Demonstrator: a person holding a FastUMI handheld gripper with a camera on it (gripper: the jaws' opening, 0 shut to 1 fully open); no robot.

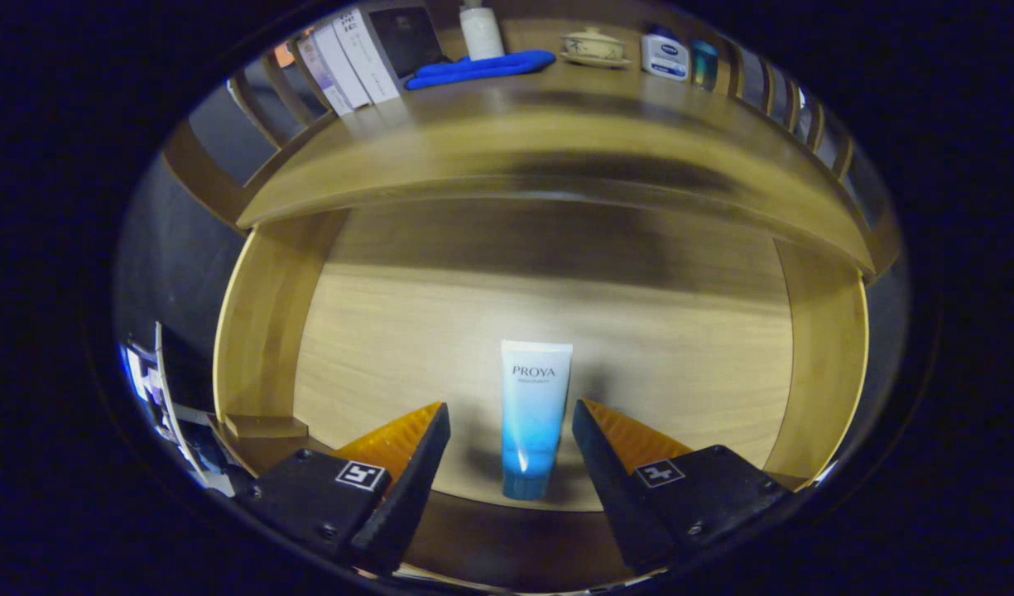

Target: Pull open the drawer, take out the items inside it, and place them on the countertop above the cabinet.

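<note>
One blue-and-white tube point(534, 418) lies flat on the floor of the open wooden drawer point(258, 331), cap end nearest the tool point(511, 430). Tool: spread wide, its fingers either side of the tube, not touching it. Bench point(556, 124) above the tube: boxes point(349, 58), blue cloth point(482, 68), lidded bowl point(593, 45), bottles point(665, 55).

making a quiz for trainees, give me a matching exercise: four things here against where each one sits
Things:
1. tube
2. blue cloth
3. lidded bowl
4. boxes

Places:
A. countertop, far end, beside the cloth
B. countertop, between white bottle and blue-capped bottle
C. open drawer, between the open fingers of the gripper
D. countertop, in front of the white bottle

Pairs: 1-C, 2-D, 3-B, 4-A
</note>
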